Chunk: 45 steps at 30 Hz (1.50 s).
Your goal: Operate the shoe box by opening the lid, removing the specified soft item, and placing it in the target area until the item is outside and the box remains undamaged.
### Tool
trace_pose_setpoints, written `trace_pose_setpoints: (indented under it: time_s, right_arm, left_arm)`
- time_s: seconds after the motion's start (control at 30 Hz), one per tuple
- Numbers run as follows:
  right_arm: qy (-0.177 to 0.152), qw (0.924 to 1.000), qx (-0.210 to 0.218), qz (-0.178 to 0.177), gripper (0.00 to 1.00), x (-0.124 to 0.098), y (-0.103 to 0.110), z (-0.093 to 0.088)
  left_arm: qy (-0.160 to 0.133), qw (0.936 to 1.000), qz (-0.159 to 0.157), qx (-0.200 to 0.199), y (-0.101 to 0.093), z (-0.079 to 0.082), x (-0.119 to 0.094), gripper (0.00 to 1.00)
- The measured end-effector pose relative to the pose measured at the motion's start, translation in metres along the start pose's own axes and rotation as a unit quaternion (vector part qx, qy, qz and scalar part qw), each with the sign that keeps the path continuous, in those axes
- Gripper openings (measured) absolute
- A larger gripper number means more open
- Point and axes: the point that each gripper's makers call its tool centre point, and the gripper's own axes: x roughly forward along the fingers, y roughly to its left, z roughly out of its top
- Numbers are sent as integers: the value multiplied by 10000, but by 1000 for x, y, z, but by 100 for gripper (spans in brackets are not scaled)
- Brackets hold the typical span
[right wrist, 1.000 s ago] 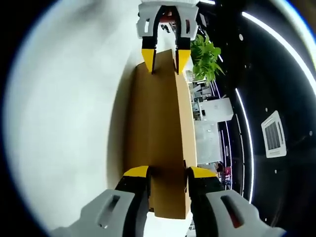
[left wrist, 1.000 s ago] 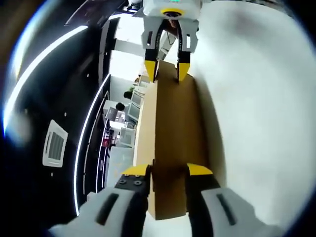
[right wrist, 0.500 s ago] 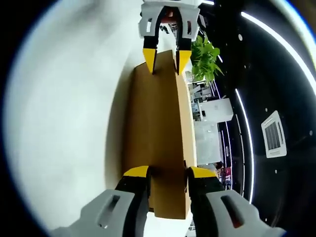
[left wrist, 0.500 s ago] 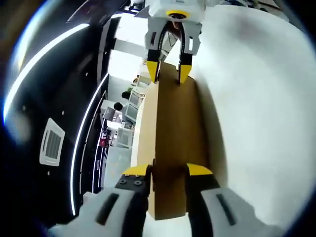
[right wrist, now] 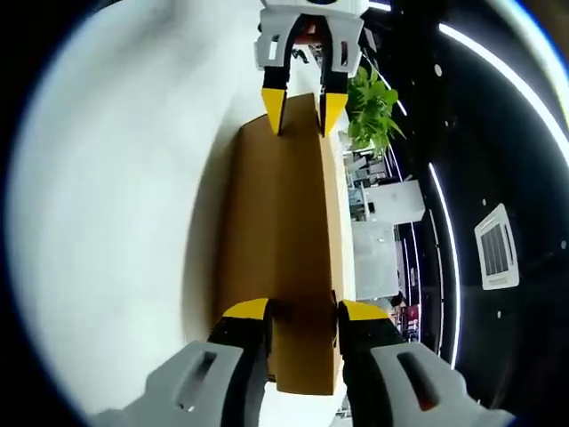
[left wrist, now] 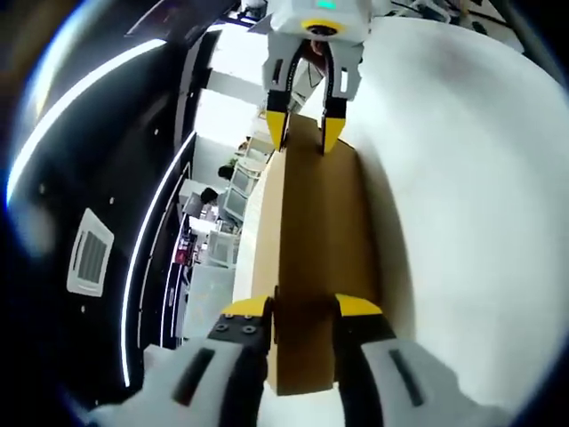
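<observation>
A long brown cardboard shoe box [left wrist: 316, 231] lies on a white table [left wrist: 462, 196] and runs away from the camera. My left gripper [left wrist: 302, 310] is shut on its near end, one yellow-tipped jaw on each side. At the far end the right gripper [left wrist: 305, 132] clamps the box as well. In the right gripper view the same box [right wrist: 284, 222] stretches from my right gripper [right wrist: 302, 311], shut on the near end, up to the left gripper [right wrist: 302, 114] on the far end. No soft item shows. I cannot tell the lid from the body.
The white table [right wrist: 116, 205] spreads wide beside the box. A green plant [right wrist: 373, 111] stands past its edge. Beyond are office desks [left wrist: 222, 213], a dark ceiling with light strips [left wrist: 80, 107] and an air vent [right wrist: 496, 253].
Both views have tilted a little, so the room shifted in frame. Each gripper keeps its hold on its end of the box; the box looks much the same.
</observation>
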Motion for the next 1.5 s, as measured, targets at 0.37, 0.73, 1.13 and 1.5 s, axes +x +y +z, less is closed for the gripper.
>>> trace_pose_setpoints:
  time_s: [0.37,0.73,1.13,1.5]
  right_arm:
    - [-47,10000,0,-10,29,-1,-8,3]
    - [-56,9999,-34,-94,29,1,-11,6]
    - [-68,9999,64,-117,29,-1,-17,8]
    - [-85,9999,14,-106,30,2,-21,11]
  left_arm:
    - [-78,9999,-48,-75,8,3,-4,27]
    - [-114,9999,-16,-110,8,2,-4,28]
    - [18,9996,196,182,16,-2,1,29]
    - [13,9999,126,109,19,-1,0,29]
